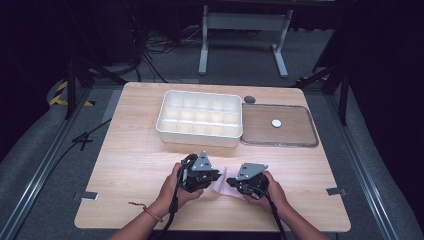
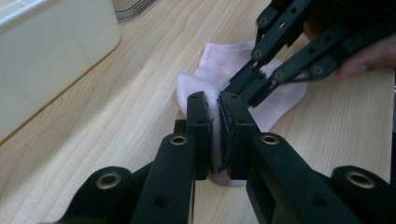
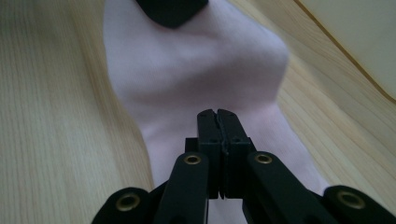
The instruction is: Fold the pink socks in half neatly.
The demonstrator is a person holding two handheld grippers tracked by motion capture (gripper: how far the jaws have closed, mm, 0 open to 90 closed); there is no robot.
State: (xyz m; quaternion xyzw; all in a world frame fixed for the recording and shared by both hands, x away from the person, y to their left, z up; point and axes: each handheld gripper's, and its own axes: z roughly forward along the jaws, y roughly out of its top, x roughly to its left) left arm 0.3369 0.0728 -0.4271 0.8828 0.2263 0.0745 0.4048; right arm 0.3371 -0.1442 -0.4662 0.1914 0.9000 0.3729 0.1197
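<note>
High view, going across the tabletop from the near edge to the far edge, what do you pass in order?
The person's left gripper and right gripper, both clamped on the pink sock → white divided box → round dark disc near the far edge.

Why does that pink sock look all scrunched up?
The pale pink fabric sock lies bunched on the light wooden table because the left tool is shut on a fold of it. Otherwise nothing looks spilled or broken.
</note>
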